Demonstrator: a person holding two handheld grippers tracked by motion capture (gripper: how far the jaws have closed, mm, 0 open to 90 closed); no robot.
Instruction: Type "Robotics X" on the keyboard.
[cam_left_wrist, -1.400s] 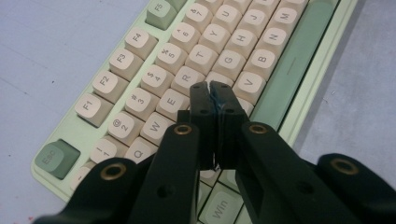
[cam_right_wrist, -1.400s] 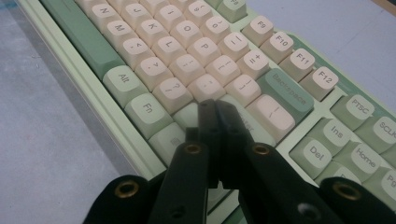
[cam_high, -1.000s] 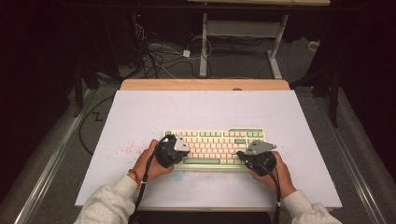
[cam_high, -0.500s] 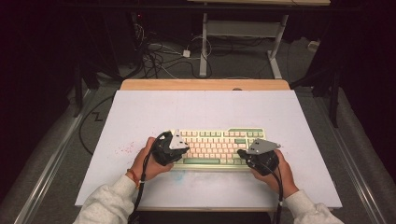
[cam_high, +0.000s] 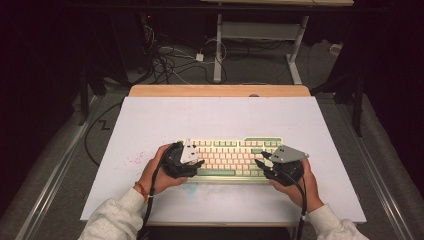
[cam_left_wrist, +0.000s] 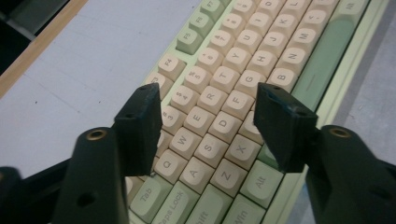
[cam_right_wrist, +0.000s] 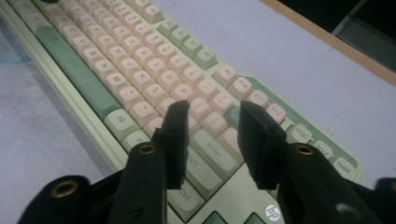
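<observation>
A cream and green keyboard (cam_high: 230, 152) lies on the white board (cam_high: 220, 117) near its front edge. My left gripper (cam_high: 199, 163) hovers over the keyboard's left end. In the left gripper view its jaws (cam_left_wrist: 208, 100) stand apart above the letter keys (cam_left_wrist: 224, 100), with nothing between them. My right gripper (cam_high: 260, 163) is at the keyboard's right end. Its jaws (cam_right_wrist: 212, 109) are spread above the Enter key (cam_right_wrist: 212, 151), also with nothing between them. Both pairs of jaws have just been opening. A hand holds each gripper from the near side.
The board rests on a wooden table whose edge (cam_high: 220, 91) shows at the back. A pink stain (cam_high: 134, 160) marks the board left of the left hand. Cables (cam_high: 170, 60) and desk legs (cam_high: 218, 50) lie on the floor beyond. Metal rails (cam_high: 55, 170) flank the table.
Both hands have stayed at the keyboard's two ends, and the keyboard has not shifted.
</observation>
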